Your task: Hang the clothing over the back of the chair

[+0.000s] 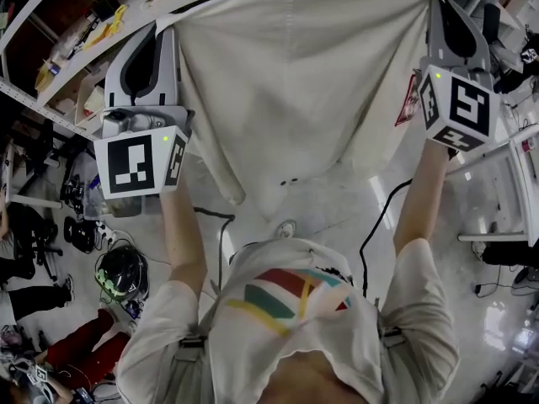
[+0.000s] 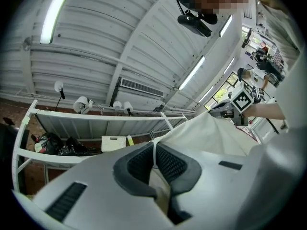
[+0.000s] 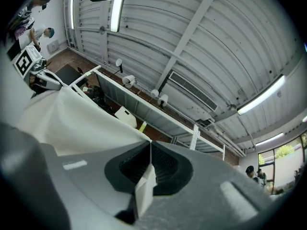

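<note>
Cream garment [image 1: 303, 82] stretched wide at chest height, each top corner pinched between the pressed-together jaws of the left gripper [image 2: 154, 148] and right gripper [image 3: 150, 150], apparently so it hangs flat for draping over a chair back not in view.

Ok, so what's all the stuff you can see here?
large cream fabric clothing: one, cream, stretched between both grippers
white metal shelf rack: one, white, beyond the clothing
thin black cable: one, black, on the shiny floor
long ceiling tube lights: several, white, overhead
person's bare arms: two, raised
left hand-held gripper: one, grey, shut on one clothing corner
right hand-held gripper: one, grey, shut on the other corner
</note>
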A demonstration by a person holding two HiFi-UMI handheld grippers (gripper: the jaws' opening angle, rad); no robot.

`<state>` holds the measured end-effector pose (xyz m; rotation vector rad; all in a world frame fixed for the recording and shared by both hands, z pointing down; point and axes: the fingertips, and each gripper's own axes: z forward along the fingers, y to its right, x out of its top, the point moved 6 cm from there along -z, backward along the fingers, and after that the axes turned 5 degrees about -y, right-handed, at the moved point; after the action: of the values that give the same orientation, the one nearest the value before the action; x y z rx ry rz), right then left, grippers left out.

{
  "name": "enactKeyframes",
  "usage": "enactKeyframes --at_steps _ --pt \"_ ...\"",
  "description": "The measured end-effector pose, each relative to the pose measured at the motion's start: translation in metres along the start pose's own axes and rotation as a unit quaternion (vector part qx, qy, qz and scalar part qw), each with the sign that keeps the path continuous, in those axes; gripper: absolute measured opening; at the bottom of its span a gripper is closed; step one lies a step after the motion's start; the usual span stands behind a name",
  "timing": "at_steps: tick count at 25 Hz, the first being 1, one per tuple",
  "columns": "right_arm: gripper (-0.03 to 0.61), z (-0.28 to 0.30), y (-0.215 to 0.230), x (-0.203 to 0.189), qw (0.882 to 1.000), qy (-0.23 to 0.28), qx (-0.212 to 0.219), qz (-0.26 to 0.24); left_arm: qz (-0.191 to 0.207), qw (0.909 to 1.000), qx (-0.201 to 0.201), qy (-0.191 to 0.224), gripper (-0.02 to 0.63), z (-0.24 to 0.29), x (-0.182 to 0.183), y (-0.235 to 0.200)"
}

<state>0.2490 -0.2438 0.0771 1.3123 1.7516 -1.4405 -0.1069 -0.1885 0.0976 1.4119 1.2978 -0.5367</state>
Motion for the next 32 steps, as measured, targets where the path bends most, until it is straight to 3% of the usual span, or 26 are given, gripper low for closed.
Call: enactKeyframes --at_steps 13,32 --pt "0.008 0.009 -0.051 -0.088 0.992 -0.114 0.055 0.004 -0.034 0.995 -0.032 -0.088 0.017 -0.004 -0.086 0.02" --pt "0.008 -0.01 -0.101 -0.157 0.969 -0.224 0.101 -0.024 -0.084 0.978 -0.068 -0.179 0.017 -0.035 -0.177 0.048"
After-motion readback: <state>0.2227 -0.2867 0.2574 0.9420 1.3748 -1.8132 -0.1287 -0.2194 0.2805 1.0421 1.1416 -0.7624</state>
